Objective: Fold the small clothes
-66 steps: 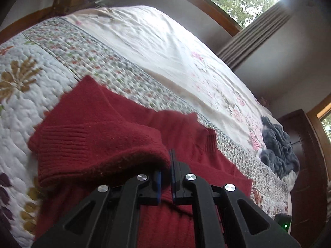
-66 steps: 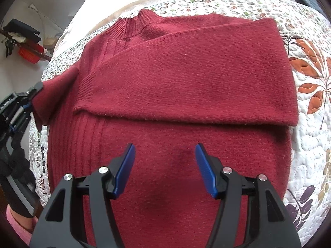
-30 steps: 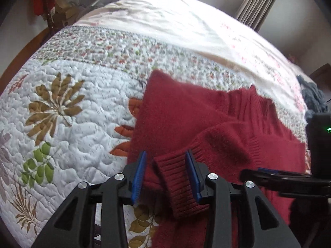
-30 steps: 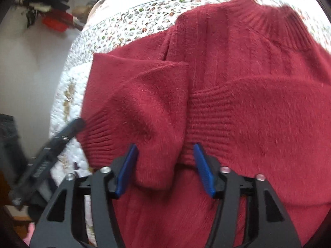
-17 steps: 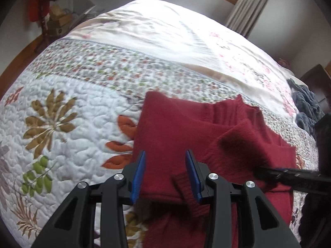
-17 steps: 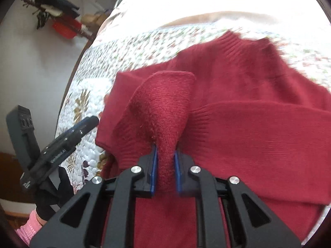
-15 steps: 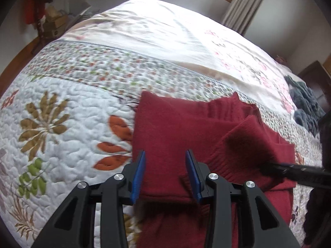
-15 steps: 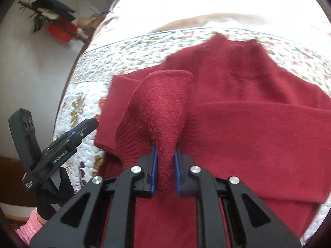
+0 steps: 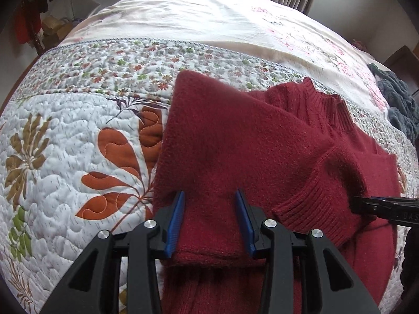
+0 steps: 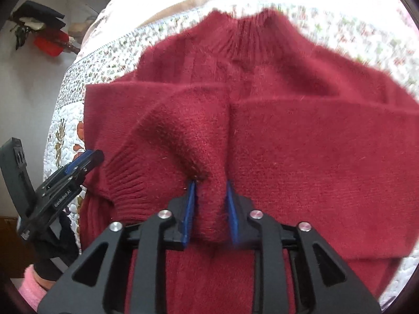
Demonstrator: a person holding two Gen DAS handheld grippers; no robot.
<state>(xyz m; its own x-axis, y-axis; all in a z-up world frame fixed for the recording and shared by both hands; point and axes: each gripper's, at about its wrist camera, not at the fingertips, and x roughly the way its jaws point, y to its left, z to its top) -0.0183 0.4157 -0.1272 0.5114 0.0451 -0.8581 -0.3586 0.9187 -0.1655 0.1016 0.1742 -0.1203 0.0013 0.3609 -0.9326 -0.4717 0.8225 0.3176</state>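
Observation:
A dark red knit sweater lies on a quilted bed, collar away from me, with one sleeve folded flat across the chest. My right gripper is shut on the other sleeve just behind its ribbed cuff, and the fabric bunches into a ridge between the blue pads. In the left wrist view that gripper pokes in from the right at the cuff. My left gripper is open, its pads straddling the folded left edge of the sweater without pinching it. It also shows in the right wrist view.
The floral quilt spreads left of the sweater, with a cream sheet beyond. A grey blanket lies at the far right. A gloved hand with a pink cuff holds the left gripper. Red and black items hang on the wall.
The left gripper let go of the sleeve and stands open. The right gripper closed on it and has drawn it lower over the chest; its jaws look slightly wider than half a second ago.

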